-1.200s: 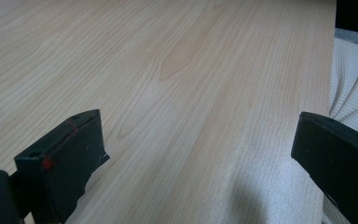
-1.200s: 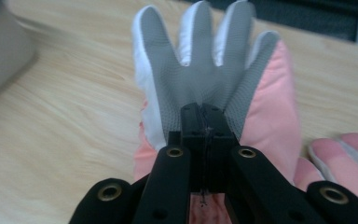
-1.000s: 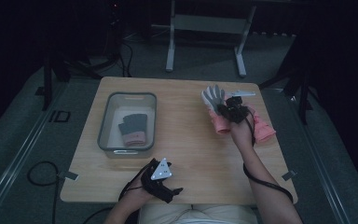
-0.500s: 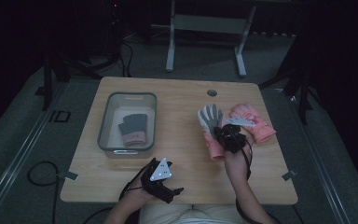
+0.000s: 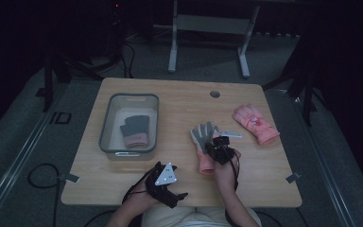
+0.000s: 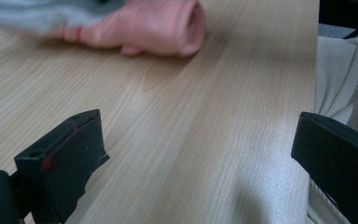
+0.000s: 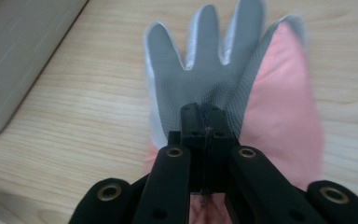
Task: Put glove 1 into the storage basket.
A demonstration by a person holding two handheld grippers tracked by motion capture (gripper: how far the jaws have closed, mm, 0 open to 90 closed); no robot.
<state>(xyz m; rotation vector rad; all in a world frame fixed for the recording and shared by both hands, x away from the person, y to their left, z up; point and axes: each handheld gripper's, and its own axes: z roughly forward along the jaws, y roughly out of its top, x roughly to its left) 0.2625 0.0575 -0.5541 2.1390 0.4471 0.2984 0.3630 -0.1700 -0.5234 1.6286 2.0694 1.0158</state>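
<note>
Claws sat nearest, at the table's [image 5: 123, 189] front edge. At the person's left, the left claw [image 5: 166, 182], with its grey three-cornered plate on top, rested low by that edge, its jaws standing wide apart with only bare wood between them, as the left gripper view showed. In that view the cuff end of the pink glove [image 6: 140, 28] lay farther off on the wood, well clear of those jaws, and pale trouser cloth [image 6: 340, 70] showed past the table's edge.

Just beyond, right of centre, the right claw [image 5: 220, 147] was clamped shut on the pink glove [image 5: 205, 146]. The right gripper view looked straight down its closed jaws, which pinched the glove's [image 7: 228, 88] grey palm fabric near the base of the fingers; the grey fingers spread away from the claw and the pink side showed to the right. The glove lay palm up, fingers pointing to the far side, cuff toward the person.

Left of it stood a clear bin [image 5: 108, 142], holding a grey and pink glove [image 5: 135, 131]. Farther right, near the table's right edge, a second pink glove [image 5: 255, 124] lay flat and well apart from the held one. At the far edge sat a small round cable hole [image 5: 214, 94], and beyond the table a grey metal frame [image 5: 208, 23] stood on the floor.
</note>
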